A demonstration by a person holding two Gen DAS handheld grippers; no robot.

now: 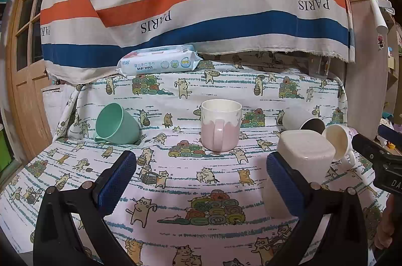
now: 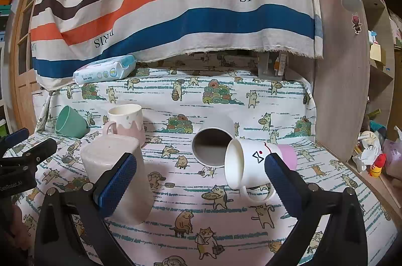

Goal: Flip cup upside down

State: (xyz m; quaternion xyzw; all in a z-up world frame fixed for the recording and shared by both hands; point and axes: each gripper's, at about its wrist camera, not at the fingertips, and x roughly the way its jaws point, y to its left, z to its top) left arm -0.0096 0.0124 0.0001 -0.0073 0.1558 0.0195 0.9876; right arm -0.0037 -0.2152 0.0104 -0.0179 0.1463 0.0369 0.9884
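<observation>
A pink and white mug [image 1: 220,125] stands upright, handle toward me, ahead of my open, empty left gripper [image 1: 201,165]; it also shows in the right wrist view [image 2: 127,121]. A speckled beige cup [image 1: 301,160] [image 2: 118,175] stands upside down beside the left gripper's right finger and behind the right gripper's left finger. A green cup [image 1: 116,124] [image 2: 71,122] lies on its side at left. A white mug [image 2: 247,165] [image 1: 338,140] and a dark-lined cup [image 2: 212,140] [image 1: 305,121] lie on their sides. My right gripper [image 2: 201,165] is open and empty, its right finger just in front of the white mug.
A cat-print cloth [image 1: 201,190] covers the table. A pack of baby wipes [image 1: 158,61] lies at the back under a striped hanging cloth [image 1: 196,2]. A wooden door [image 1: 22,65] is at left, a shelf unit [image 2: 351,77] with clutter at right.
</observation>
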